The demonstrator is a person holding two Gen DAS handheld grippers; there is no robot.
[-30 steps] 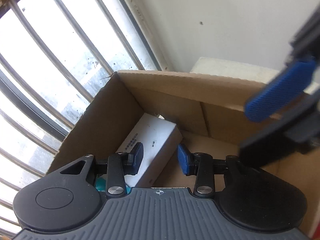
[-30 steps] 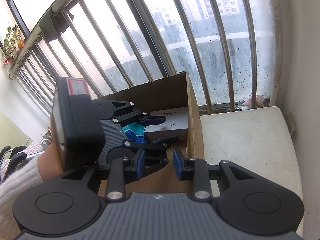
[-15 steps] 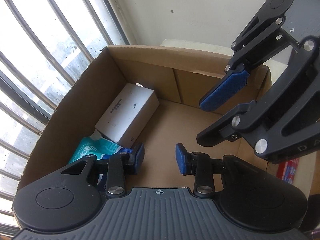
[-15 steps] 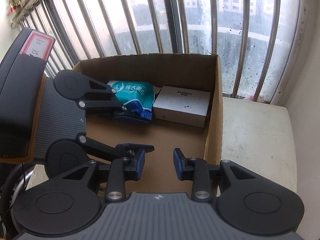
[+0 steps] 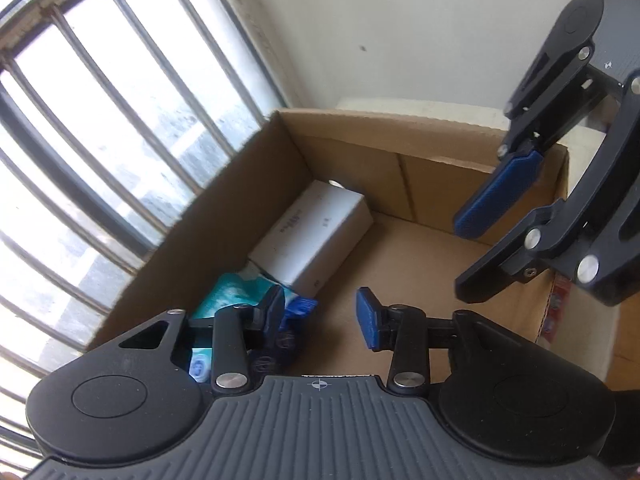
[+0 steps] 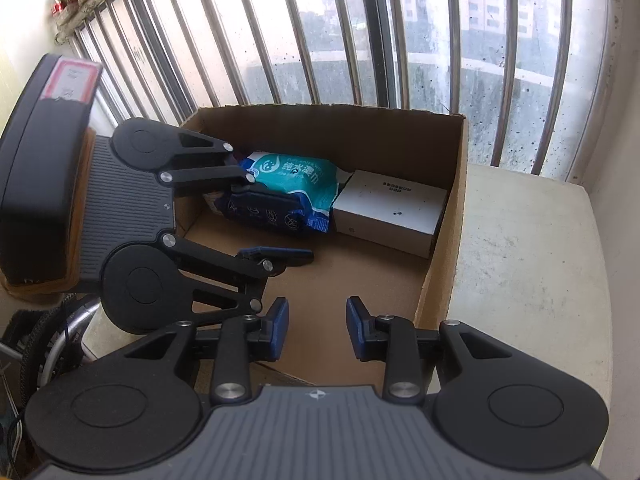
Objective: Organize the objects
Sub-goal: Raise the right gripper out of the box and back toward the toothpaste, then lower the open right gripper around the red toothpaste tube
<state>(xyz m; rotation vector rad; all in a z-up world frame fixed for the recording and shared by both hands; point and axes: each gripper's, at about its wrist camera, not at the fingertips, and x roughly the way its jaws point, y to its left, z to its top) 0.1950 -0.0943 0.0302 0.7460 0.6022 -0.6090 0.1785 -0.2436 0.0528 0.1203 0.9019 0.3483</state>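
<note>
An open cardboard box (image 5: 224,216) (image 6: 444,240) holds a white carton (image 5: 316,236) (image 6: 388,208), a teal wipes pack (image 5: 232,296) (image 6: 296,176) and a dark blue packet (image 5: 300,308) (image 6: 268,212) along its window side. My left gripper (image 5: 320,316) (image 6: 292,226) hangs inside the box, its jaws opening. One finger lies over the dark blue packet, and only bare box floor shows between the pads. My right gripper (image 6: 316,324) (image 5: 480,248) hovers over the box's near edge, open and holding nothing.
The box sits on a stained white slab (image 6: 520,260) in a corner, with a barred window (image 6: 360,40) behind it and a pale wall (image 5: 400,40) to one side. A wheel and metal tubing (image 6: 36,344) stand below at the left.
Both grippers have drawn back from the box, so more of its inside shows. The left jaws have widened, and the dark blue packet now lies beside the wipes pack.
</note>
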